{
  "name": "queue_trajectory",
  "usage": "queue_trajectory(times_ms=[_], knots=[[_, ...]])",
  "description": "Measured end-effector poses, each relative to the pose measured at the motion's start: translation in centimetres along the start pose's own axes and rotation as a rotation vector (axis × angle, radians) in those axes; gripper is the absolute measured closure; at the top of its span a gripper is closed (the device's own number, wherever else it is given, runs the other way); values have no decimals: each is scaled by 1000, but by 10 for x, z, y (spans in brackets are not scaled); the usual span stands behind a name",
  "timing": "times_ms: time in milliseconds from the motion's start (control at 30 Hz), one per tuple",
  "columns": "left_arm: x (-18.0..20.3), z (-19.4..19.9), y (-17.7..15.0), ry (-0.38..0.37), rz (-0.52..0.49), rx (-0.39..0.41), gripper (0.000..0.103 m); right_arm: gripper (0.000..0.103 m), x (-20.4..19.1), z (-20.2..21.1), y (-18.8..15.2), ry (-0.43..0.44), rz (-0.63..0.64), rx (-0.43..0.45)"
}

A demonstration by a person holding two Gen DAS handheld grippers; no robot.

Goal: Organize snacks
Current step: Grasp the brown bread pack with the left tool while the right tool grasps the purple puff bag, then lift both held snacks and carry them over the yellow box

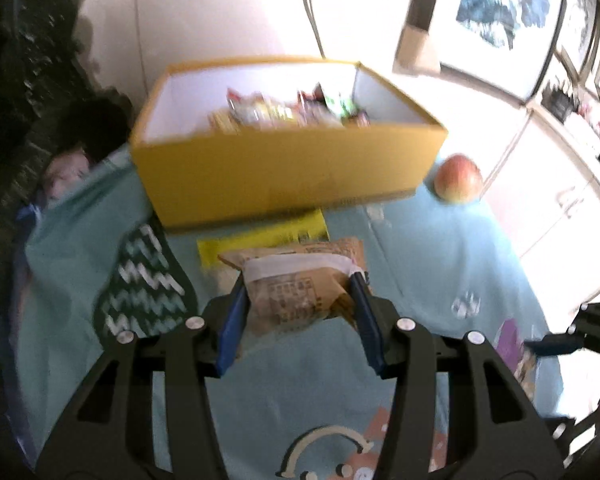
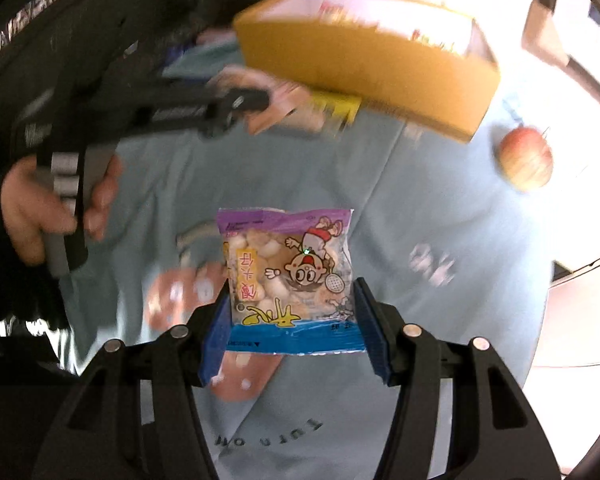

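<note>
Flanking yellow box: apple (right), flat packet.

Matt yellow cardboard box, glossy plastic snack packet, soft cloth

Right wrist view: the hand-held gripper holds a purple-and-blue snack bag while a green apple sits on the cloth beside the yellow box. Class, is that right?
Not quite. The apple is red and yellow, not green, as the right wrist view shows. The rest holds: the right hand-held gripper grips the purple-and-blue snack bag, and the apple sits on the cloth beside the yellow box.
</note>
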State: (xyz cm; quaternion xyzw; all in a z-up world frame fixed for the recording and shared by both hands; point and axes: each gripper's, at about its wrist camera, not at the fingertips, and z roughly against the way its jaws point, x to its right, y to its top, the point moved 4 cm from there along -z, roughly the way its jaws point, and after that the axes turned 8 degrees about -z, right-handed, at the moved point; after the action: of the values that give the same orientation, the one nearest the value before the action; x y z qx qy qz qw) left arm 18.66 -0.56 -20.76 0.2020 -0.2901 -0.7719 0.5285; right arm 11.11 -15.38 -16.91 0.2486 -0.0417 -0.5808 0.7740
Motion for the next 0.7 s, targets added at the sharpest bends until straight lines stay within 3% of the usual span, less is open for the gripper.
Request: queue_trajectory(times_ms=[200,400,700], knots=[[-14,27,58,35,28,86,52,45,23,41,76,-26,-41,137],[-27,37,122,76,7,119,52,45,41,68,155,-70,-50,232],[-43,30,192,136,-42,152,52,45,64,57,237,-113,-80,281]])
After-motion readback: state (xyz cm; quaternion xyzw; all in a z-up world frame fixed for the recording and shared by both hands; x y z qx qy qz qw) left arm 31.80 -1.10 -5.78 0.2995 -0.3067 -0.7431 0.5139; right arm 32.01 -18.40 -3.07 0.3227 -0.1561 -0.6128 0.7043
